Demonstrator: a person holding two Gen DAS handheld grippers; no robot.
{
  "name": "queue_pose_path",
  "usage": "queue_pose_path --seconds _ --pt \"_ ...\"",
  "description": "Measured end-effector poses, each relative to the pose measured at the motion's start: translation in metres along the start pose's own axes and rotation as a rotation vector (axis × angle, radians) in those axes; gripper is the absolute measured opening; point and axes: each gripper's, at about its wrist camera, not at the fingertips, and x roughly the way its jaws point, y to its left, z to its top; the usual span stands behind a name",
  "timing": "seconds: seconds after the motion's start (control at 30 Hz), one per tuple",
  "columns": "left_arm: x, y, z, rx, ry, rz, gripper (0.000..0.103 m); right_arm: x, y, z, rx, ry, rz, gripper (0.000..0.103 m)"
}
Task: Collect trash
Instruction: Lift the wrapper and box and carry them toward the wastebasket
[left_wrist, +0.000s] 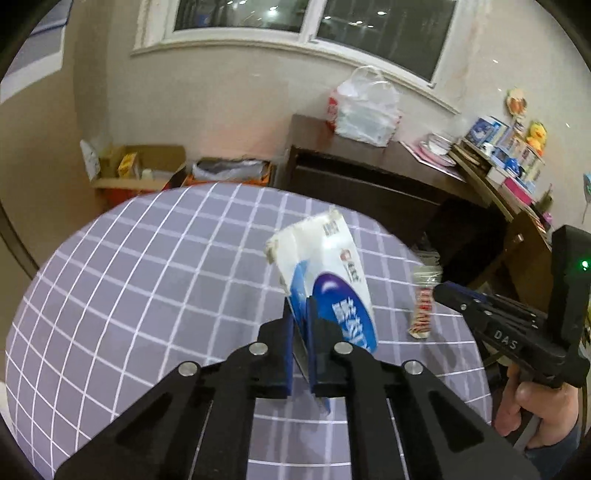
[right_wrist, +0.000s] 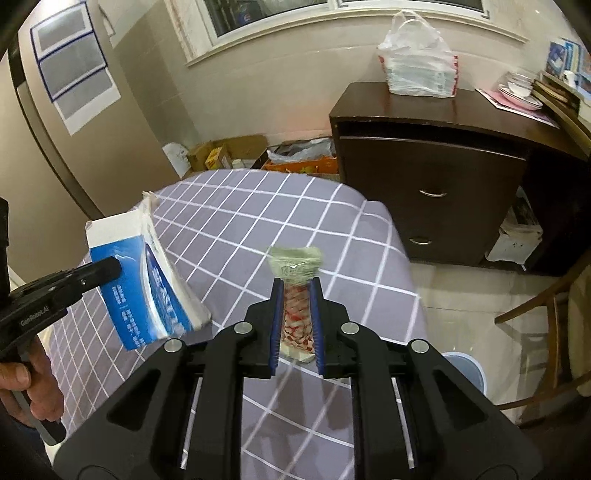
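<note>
checked tablecloth (left_wrist: 147, 266), left fingers (left_wrist: 301, 314) angled down clamping blue box (left_wrist: 325, 266), right fingers (right_wrist: 297, 295) pinching snack wrapper (right_wrist: 295, 314)

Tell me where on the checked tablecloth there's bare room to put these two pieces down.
Nearly all of the checked tablecloth is bare: the wide stretch from the left gripper out to the far edge by the cardboard boxes. The dark cabinet top is crowded with a plastic bag and dishes.

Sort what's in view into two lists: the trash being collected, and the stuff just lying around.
Job in hand:
- blue and white carton, clamped in the left gripper
- clear snack wrapper, clamped in the right gripper

Lying about:
- white plastic bag on the dark cabinet
- stacked plates
- cardboard boxes
- yellow duck toy
</note>
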Motion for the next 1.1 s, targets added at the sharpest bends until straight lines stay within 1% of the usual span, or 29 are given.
queue_pose_path --seconds 0.23,0.37,0.47,0.53,0.57,0.63,0.67,0.7,0.73,0.77,0.8,0.83,0.87,0.9,1.0,1.1 --pt "0.006 -0.043 0.006 0.088 0.002 -0.009 0.003 -0.019 -0.03 0.001 0.058 -0.028 0.004 0.015" --pt "0.004 -0.052 0.003 0.113 -0.003 0.01 0.003 -0.021 -0.041 -0.002 0.074 -0.015 0.016 0.015" --pt "0.0 -0.051 0.002 0.112 -0.003 0.023 0.003 -0.015 -0.036 -0.003 0.058 0.004 0.022 0.016" --pt "-0.002 -0.048 0.001 0.112 -0.004 0.038 0.003 -0.005 -0.026 -0.003 0.038 0.032 0.027 0.033" --pt "-0.003 -0.046 0.001 0.108 -0.004 0.045 0.003 0.001 -0.019 -0.002 0.022 0.037 0.026 0.051" --pt "-0.006 -0.043 0.001 0.1 -0.005 0.056 0.003 0.014 -0.01 0.001 -0.001 0.047 0.016 0.052" --pt "-0.008 -0.041 0.0 0.096 -0.006 0.061 0.003 0.02 -0.007 0.002 -0.008 0.058 0.007 0.05" --pt "-0.01 -0.038 0.0 0.091 -0.009 0.068 0.003 0.031 -0.001 0.003 -0.031 0.073 -0.013 0.031" --pt "-0.012 -0.036 0.001 0.087 -0.01 0.073 0.003 0.039 0.004 0.001 -0.064 0.089 -0.036 0.022" --pt "-0.013 -0.033 0.001 0.085 -0.012 0.075 0.003 0.045 0.008 -0.002 -0.097 0.1 -0.056 0.021" --pt "-0.015 -0.032 0.002 0.082 -0.016 0.078 0.003 0.044 0.014 -0.005 -0.14 0.076 -0.067 0.02" --pt "-0.016 -0.032 0.002 0.082 -0.019 0.08 0.003 0.043 0.017 -0.006 -0.155 0.076 -0.065 0.016" --pt "-0.017 -0.032 0.003 0.084 -0.022 0.083 0.003 0.039 0.014 -0.006 -0.142 0.079 -0.039 0.012" --pt "-0.018 -0.034 0.004 0.084 -0.025 0.081 0.003 0.036 0.01 -0.007 -0.121 0.081 -0.019 0.012" --pt "-0.018 -0.042 0.007 0.092 -0.028 0.063 0.003 0.016 -0.014 -0.006 -0.039 0.038 0.052 0.012" --pt "-0.016 -0.061 0.009 0.118 -0.028 0.034 0.003 -0.006 -0.035 -0.004 0.004 0.003 0.079 0.012"
